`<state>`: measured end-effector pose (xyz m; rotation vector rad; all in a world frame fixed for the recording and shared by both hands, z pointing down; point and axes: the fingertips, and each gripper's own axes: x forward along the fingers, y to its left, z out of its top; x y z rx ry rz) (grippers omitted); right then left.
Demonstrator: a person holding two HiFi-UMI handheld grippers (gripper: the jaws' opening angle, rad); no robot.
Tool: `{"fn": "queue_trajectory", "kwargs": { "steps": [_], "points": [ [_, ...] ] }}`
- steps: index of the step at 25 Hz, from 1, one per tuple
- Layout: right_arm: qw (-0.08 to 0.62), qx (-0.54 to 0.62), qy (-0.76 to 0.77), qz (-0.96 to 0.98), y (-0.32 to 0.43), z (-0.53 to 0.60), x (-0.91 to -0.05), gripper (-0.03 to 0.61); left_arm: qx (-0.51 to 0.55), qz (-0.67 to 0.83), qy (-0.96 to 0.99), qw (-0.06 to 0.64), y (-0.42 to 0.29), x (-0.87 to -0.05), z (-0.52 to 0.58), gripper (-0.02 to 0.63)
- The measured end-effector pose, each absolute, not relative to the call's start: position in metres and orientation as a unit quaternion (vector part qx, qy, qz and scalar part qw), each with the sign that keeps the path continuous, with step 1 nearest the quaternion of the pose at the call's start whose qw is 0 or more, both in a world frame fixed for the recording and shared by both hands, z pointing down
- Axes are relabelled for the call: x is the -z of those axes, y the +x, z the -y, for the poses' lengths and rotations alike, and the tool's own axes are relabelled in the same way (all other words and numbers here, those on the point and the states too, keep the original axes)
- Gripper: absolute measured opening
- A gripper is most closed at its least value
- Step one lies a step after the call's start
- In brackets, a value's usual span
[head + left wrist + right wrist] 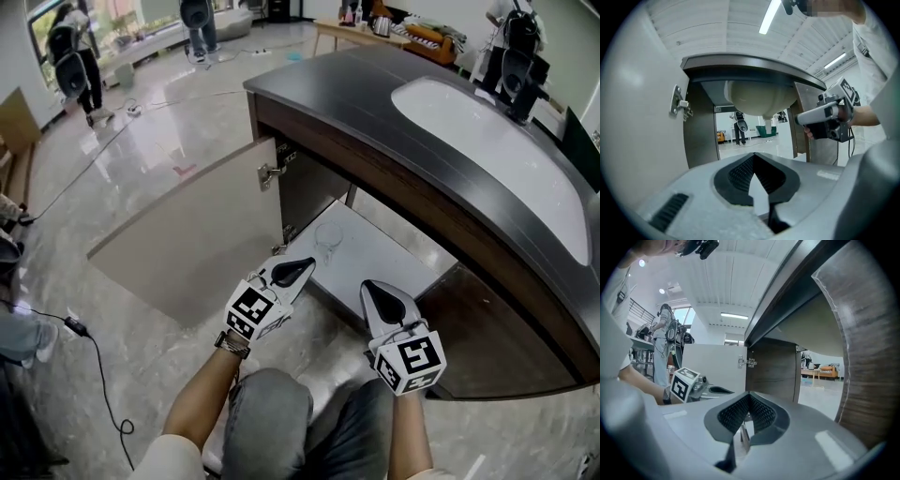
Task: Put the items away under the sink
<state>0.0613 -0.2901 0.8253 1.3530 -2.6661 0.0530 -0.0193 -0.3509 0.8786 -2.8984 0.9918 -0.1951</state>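
Here the glass (328, 240) stands apart, beyond both jaws.

The head view looks steeply down, from close above the left tongs (298, 270) and right tongs (380, 295), onto the cabinet door (187, 244) and worktop (356, 112). Each tongs view sits low behind its own jaws, facing nearly level under the sink (487, 141). All three share the door hinge (272, 172).
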Motion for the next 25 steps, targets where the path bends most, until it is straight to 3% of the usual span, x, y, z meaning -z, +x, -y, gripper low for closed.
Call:
{"fn": "queue_trajectory", "kwargs": {
  "steps": [18,25],
  "points": [
    [0.048,0.013,0.459,0.887,0.034,0.286,-0.734,0.008,0.024,-0.314,-0.939,0.136,-0.038,-0.72,0.305,0.003],
    [0.046,-0.017,0.47,0.881,0.044,0.266,-0.645,0.008,0.043,-0.303,-0.945,0.112,-0.034,-0.641,0.289,0.005]
  ]
}}
